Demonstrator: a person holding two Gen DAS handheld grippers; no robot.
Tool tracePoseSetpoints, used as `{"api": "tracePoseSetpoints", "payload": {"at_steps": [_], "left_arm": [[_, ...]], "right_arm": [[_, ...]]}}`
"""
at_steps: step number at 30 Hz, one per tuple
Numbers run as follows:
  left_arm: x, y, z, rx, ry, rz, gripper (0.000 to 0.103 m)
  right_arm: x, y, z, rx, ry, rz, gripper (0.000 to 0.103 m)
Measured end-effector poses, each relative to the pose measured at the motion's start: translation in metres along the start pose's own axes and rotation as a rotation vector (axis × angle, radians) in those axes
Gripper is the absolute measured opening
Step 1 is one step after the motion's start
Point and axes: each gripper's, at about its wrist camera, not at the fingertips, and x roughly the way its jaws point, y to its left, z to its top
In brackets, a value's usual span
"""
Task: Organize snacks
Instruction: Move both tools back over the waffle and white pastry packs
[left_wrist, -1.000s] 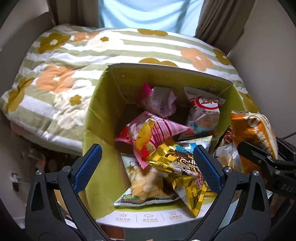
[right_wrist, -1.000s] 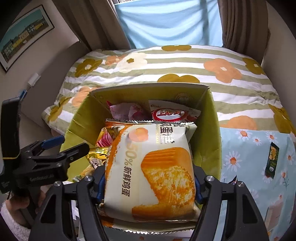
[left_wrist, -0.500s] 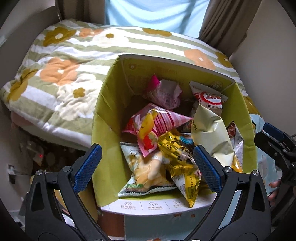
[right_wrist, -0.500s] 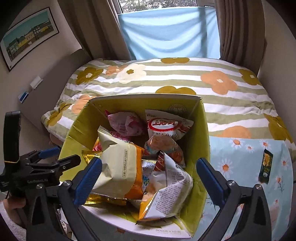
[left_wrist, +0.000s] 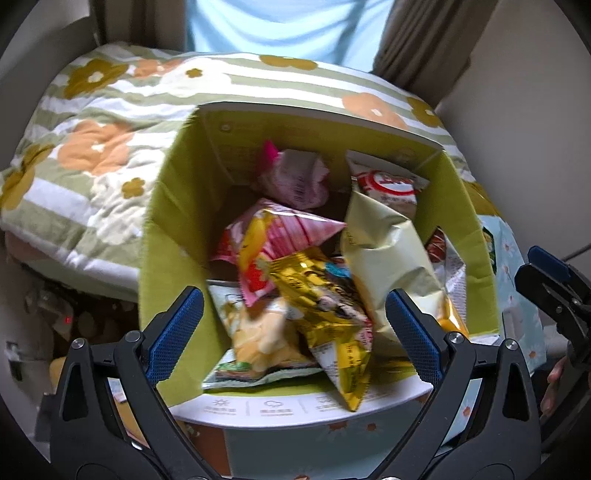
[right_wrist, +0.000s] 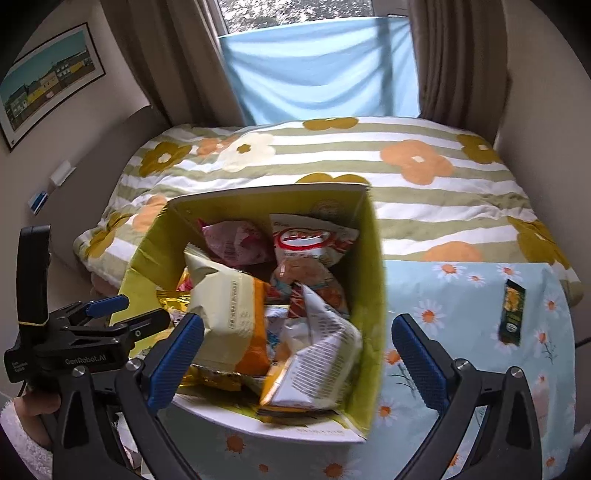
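Observation:
A green cardboard box (left_wrist: 173, 229) (right_wrist: 373, 295) holds several snack bags. A cream and orange egg-cake bag (left_wrist: 388, 258) (right_wrist: 232, 306) lies on top of the pile, with a gold bag (left_wrist: 325, 314), a pink striped bag (left_wrist: 280, 232) and a red-and-white shrimp-flakes bag (right_wrist: 314, 243) around it. My left gripper (left_wrist: 295, 332) is open and empty above the box's near edge; it also shows in the right wrist view (right_wrist: 122, 314). My right gripper (right_wrist: 295, 347) is open and empty over the box's near right side. A dark green snack bar (right_wrist: 511, 312) lies on the daisy cloth to the right.
The box stands on a light blue daisy-print cloth (right_wrist: 461, 295) beside a bed with a striped flowered quilt (right_wrist: 369, 155). Curtains and a blue sheet (right_wrist: 317, 66) hang behind. Walls close in on both sides.
My right gripper opened and let the egg-cake bag drop into the box, then drew back and up. The left gripper stayed open, shifting slightly.

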Motion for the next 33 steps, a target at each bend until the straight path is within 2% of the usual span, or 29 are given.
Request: {"api": "tracePoseSetpoints", "payload": {"at_steps": [7, 15, 21, 27, 33], "left_arm": [[-0.006, -0.03, 0.002, 0.05, -0.018, -0.023, 0.098], [-0.013, -0.091, -0.004, 0.087, -0.045, -0.024, 0.098], [-0.019, -0.156, -0.021, 0.081, -0.065, -0.022, 0.098], [-0.014, -0.231, -0.045, 0.106, -0.08, -0.009, 0.098], [0.013, -0.299, -0.08, 0.1, -0.022, -0.027, 0.098]], "right_arm": [[-0.032, -0.034, -0.01, 0.066, -0.061, -0.054, 0.101], [-0.076, -0.099, -0.027, 0.117, -0.12, -0.084, 0.101], [-0.098, -0.159, -0.049, 0.129, -0.091, -0.09, 0.101], [-0.111, -0.217, -0.074, 0.079, -0.049, -0.112, 0.101], [-0.12, -0.271, -0.093, 0.07, -0.023, -0.088, 0.101]]}}
